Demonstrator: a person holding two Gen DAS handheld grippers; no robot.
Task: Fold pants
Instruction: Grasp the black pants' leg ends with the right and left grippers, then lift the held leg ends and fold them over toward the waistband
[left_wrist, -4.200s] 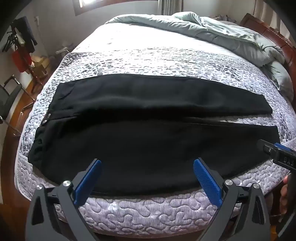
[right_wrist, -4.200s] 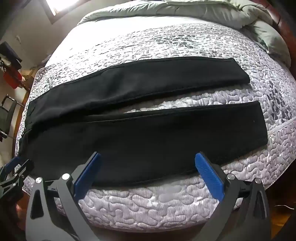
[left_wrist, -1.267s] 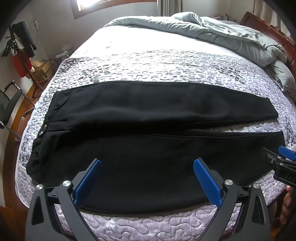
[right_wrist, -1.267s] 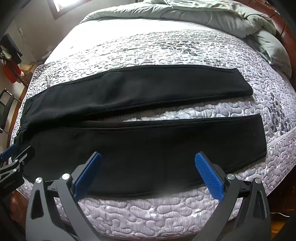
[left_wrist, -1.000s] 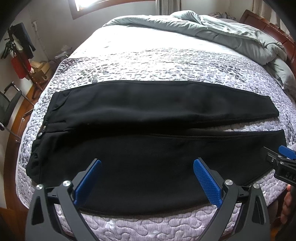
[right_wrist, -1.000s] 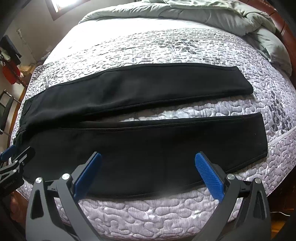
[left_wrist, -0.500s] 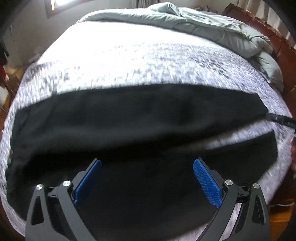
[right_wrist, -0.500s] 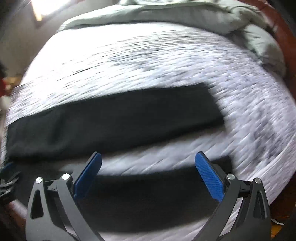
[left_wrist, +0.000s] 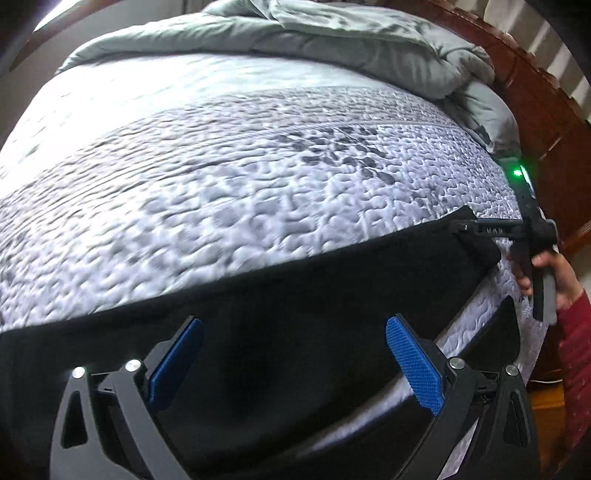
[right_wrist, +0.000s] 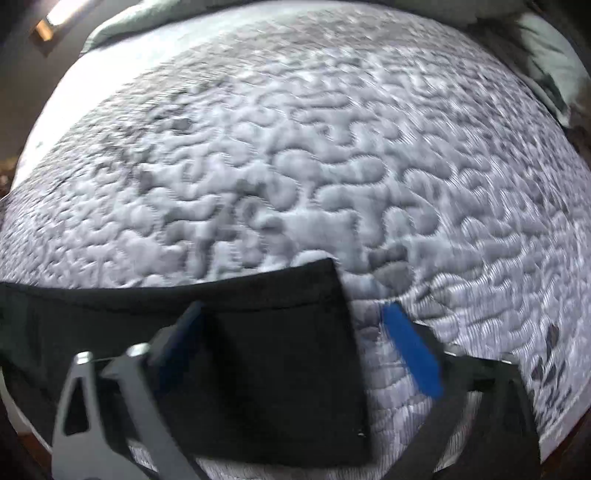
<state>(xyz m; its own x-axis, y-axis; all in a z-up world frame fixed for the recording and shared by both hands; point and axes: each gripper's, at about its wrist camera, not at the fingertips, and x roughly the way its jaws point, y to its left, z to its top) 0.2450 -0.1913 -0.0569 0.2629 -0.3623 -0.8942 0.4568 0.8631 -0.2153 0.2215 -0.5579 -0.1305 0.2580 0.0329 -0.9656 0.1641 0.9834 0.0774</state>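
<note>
Between the left tongs' blue pads: black cloth only, lying beneath, not pinched.
Left view, left gripper (left_wrist: 291, 363): jaws spread wide, holding nothing, hovering over the pants (left_wrist: 295, 295).
Left view, pants: spread flat across the quilted bed (left_wrist: 258, 166), both legs running toward the right of the tongs, the far leg just ahead of the pads, the near leg under them.
Left view, far right: a hand (left_wrist: 554, 273) in a red sleeve brings the other tongs to the far leg's hem corner.
Left view, beyond: grey duvet (left_wrist: 351, 40) bunched well past the tongs.
Right view, right gripper (right_wrist: 295, 347): jaws closing, not yet pressing; the leg hem (right_wrist: 343, 332) sits between them, nearer the left pad.
Right view, cloth: flat, corner not lifted.
Progress: pants laid out straight, no fold made.
Left to do: likely pinch the hem and waist side, bring one leg over the other, then fold lengthwise.
</note>
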